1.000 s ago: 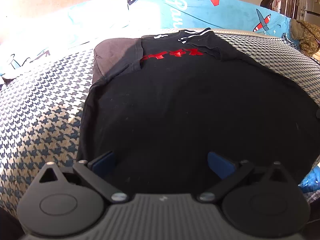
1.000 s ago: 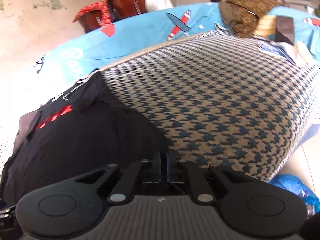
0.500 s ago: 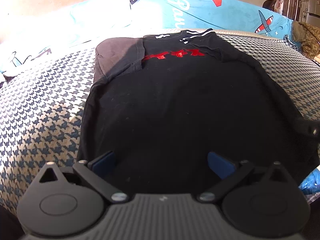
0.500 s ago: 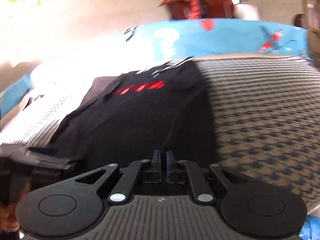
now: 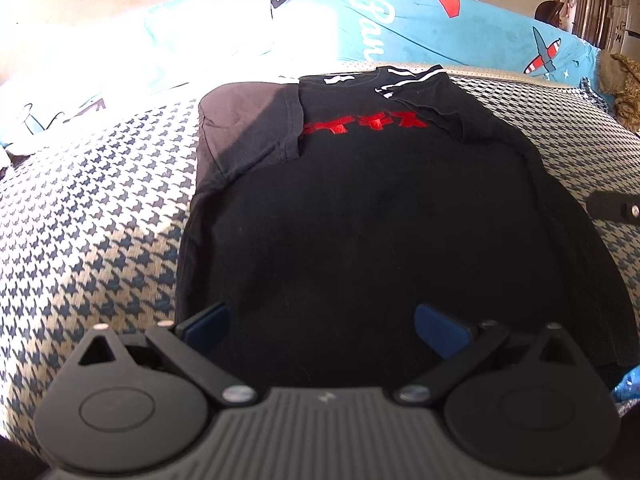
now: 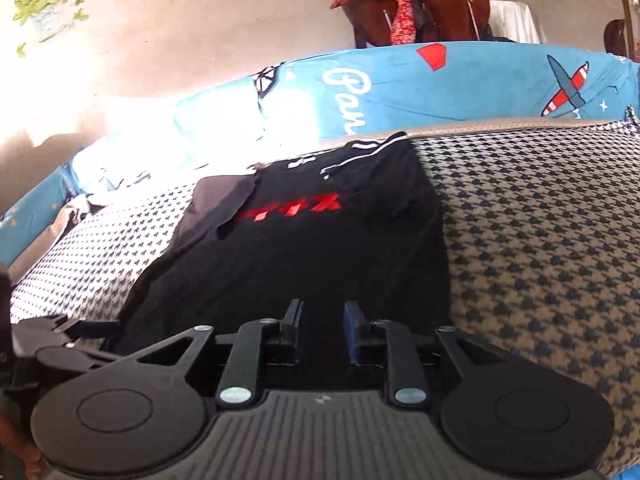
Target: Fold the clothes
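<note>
1. Black T-shirt (image 5: 380,220) w/ red chest print lies flat on houndstooth cloth (image 5: 100,220), both sleeves folded in.
2. Our left gripper (image 5: 322,326) at the hem, fingers spread wide, holding nothing.
3. Our right gripper (image 6: 322,330) at hem's right side: fingers partly apart, nothing pinched.

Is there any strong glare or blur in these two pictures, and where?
Left wrist view: sunlight washes out the blue sheet behind the black shirt; the shirt is sharp. Right wrist view: same glare, and the houndstooth cover looks slightly smeared.
</note>
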A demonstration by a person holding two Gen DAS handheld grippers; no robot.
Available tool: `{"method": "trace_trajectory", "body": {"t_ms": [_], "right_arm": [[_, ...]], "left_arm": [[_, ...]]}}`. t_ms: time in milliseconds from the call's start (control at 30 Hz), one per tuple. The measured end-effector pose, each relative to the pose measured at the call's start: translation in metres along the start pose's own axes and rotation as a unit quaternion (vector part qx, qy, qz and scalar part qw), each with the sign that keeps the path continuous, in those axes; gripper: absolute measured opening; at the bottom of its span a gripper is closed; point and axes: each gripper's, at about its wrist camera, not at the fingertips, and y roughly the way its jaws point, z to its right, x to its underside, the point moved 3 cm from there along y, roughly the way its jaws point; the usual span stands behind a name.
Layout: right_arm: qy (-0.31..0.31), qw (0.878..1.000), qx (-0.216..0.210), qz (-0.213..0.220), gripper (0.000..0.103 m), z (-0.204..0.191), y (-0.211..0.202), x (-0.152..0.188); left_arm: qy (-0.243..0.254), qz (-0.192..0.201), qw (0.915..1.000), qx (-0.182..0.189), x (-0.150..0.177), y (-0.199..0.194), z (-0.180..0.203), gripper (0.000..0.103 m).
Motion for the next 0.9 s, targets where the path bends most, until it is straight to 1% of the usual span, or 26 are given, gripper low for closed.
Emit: {"method": "trace_trajectory", "body": {"t_ms": [167, 367, 500, 567, 633, 900], "right_arm": [[0.010, 1.000, 0.012, -0.007, 0.022, 0.009, 0.020, -0.017], [0.030, 0.999, 0.022, -0.017, 0.023, 0.020, 0.039, -0.028], [0.047, 0.998, 0.032, -0.014, 0.024, 0.033, 0.052, -0.040], [0.058, 0.998, 0.038, -0.013, 0.027, 0.040, 0.059, -0.047], [0.070, 0.997, 0.044, -0.011, 0.028, 0.048, 0.066, -0.052], [0.076, 0.995, 0.062, -0.012, 0.028, 0.067, 0.094, -0.073]], "left_arm": [[-0.003, -0.002, 1.0000, -0.004, -0.014, 0.010, -0.006, 0.103], [-0.004, -0.006, 1.0000, -0.006, -0.029, 0.020, -0.009, 0.103], [0.006, -0.006, 0.9999, -0.006, -0.037, 0.027, -0.008, 0.103], [0.015, -0.004, 0.9999, -0.007, -0.041, 0.030, -0.007, 0.103], [0.023, -0.004, 0.9997, -0.008, -0.044, 0.035, -0.006, 0.103], [0.032, -0.008, 0.9994, -0.006, -0.062, 0.049, -0.008, 0.103]]}}
